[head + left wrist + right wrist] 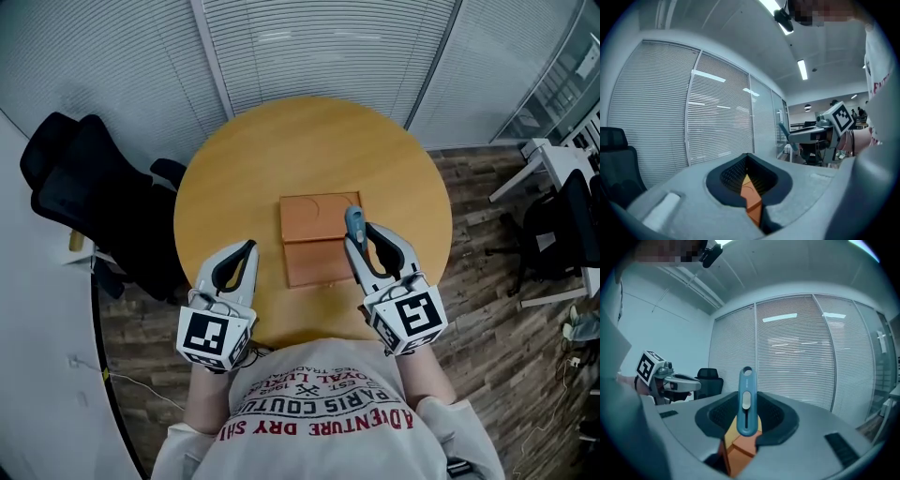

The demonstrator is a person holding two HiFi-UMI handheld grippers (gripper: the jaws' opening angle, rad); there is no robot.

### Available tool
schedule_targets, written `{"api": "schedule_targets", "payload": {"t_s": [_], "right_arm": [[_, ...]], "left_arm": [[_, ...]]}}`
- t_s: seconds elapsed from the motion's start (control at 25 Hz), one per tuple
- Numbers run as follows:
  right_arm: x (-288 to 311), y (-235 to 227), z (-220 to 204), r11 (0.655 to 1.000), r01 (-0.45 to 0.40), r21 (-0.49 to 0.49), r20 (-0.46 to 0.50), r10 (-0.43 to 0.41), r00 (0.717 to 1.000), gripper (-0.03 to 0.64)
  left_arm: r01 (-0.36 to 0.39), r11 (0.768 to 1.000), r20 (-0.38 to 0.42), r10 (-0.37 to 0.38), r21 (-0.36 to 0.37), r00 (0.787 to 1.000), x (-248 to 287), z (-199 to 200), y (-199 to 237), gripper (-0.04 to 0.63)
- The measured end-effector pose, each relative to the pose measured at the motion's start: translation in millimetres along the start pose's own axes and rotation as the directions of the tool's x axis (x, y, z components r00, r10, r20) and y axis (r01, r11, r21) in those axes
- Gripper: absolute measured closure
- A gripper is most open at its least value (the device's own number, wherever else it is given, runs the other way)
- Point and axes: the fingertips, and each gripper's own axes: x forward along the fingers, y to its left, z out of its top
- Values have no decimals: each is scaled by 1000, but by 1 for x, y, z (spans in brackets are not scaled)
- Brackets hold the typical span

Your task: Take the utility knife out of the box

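Note:
An open flat brown box [314, 239] lies in the middle of the round wooden table [225, 178]. My right gripper [361, 246] is raised over the box's right edge and is shut on a blue utility knife [354, 223]. In the right gripper view the knife [746, 399] stands upright between the jaws, its hanging hole on top, with the box [738, 451] below. My left gripper [246, 253] hovers left of the box, jaws together and holding nothing. The left gripper view shows the box [752, 201] through the narrow slit between the jaws, and the right gripper [820, 133] off to the right.
A black office chair [94, 197] stands left of the table. Slatted blinds [328, 47] close off the far side. White desks [553, 159] and another chair [562, 234] stand at the right on the wood floor. A cable [141, 389] runs along the floor at lower left.

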Motion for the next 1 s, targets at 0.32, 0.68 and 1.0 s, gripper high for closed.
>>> {"api": "schedule_targets", "payload": {"t_s": [0.32, 0.68, 1.0], "right_arm": [[-1, -5, -11, 1000, -2, 23, -27, 2, 1000, 485], [4, -7, -18, 1000, -10, 28, -43, 12, 999, 485], [6, -6, -21, 1000, -20, 22, -56, 21, 998, 485]], "left_arm": [[18, 1000, -9, -18, -25, 1000, 6, -2, -7, 600], [9, 1000, -6, -9, -28, 1000, 7, -2, -7, 601], [1, 999, -9, -1, -35, 1000, 5, -2, -7, 600]]}}
